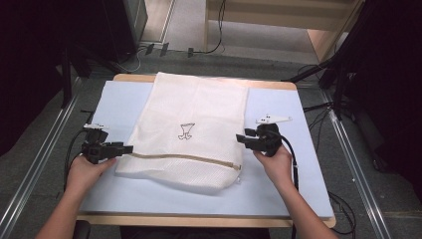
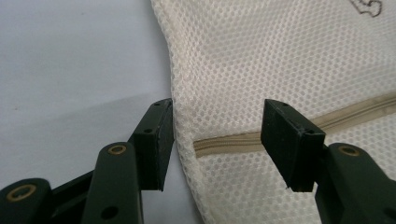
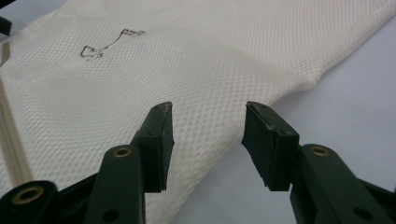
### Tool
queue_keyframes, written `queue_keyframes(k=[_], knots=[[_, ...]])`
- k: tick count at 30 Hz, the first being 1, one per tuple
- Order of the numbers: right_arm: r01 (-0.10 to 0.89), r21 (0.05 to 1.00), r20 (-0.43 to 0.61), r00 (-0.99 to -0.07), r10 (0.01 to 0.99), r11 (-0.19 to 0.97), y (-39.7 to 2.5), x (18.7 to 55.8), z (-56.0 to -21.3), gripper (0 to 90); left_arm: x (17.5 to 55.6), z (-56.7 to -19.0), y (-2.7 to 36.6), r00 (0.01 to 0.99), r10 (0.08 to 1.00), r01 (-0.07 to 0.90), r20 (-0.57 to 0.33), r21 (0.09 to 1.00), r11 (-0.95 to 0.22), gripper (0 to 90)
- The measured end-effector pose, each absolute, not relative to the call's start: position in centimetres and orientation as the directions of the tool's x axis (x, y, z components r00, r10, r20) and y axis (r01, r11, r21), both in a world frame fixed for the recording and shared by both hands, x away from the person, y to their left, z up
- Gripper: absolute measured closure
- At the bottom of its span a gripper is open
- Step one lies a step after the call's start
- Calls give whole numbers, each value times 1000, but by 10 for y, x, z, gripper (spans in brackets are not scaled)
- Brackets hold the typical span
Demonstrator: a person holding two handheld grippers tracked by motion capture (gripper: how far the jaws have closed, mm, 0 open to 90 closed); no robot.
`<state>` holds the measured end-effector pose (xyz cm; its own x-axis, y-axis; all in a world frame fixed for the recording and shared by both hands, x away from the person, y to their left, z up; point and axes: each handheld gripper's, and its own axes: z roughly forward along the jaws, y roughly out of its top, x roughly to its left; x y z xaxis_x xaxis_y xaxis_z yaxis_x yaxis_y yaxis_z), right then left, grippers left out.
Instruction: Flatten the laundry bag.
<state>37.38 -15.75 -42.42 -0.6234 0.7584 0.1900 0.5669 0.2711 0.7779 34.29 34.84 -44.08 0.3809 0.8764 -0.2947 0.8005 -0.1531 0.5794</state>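
A white mesh laundry bag [image 1: 191, 127] lies flat on the table, with a beige zipper [image 1: 184, 158] running across its near part and a small black drawing [image 1: 186, 130] at its middle. My left gripper [image 1: 128, 149] is open at the bag's left edge; in the left gripper view [image 2: 217, 135] its jaws straddle the zipper's end [image 2: 219, 142] and the bag's seam. My right gripper [image 1: 240, 137] is open at the bag's right edge; in the right gripper view [image 3: 208, 135] the mesh [image 3: 187, 70] and its edge lie between the jaws.
A pale blue sheet [image 1: 278, 164] covers the wooden table [image 1: 209, 220]. Metal rails [image 1: 356, 164] run along both sides on the floor. Cables [image 1: 214, 47] lie beyond the far edge. A dark stand [image 1: 338, 69] rises at the back right.
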Motion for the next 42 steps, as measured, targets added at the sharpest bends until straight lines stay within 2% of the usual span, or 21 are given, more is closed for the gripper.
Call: queue_keyframes(k=[5,11,15,18,19,20,24,27,34,38,42], knots=[[593,759,207,-611,764,269,-153,358,-436,452,348,-446,346,384,879,803,-283,573,-166,454],[635,702,187,-602,776,324,-144,359,-459,471,350,-449,341,385,879,790,-281,593,-156,477],[671,660,196,-588,785,338,-141,362,-471,550,351,-450,341,356,895,797,-270,588,-139,635],[647,670,142,-593,793,364,-138,360,-471,688,353,-450,343,340,898,806,-280,579,-124,732],[647,670,142,-593,793,364,-138,360,-471,688,353,-450,343,341,900,806,-273,578,-130,758],[657,664,160,-592,790,357,-137,361,-471,762,354,-450,342,337,902,810,-269,572,-132,786],[672,650,180,-589,788,354,-136,365,-470,848,356,-449,336,358,899,810,-253,563,-164,846],[692,631,204,-585,785,351,-138,370,-468,867,357,-447,329,376,897,809,-231,553,-197,874],[674,643,141,-572,808,364,-148,385,-460,868,362,-445,321,387,877,810,-284,560,-175,882],[679,649,141,-552,822,344,-159,400,-455,866,363,-443,310,404,862,806,-308,565,-176,882],[689,652,148,-524,839,315,-169,419,-454,867,365,-441,296,434,852,786,-294,585,-198,881]])
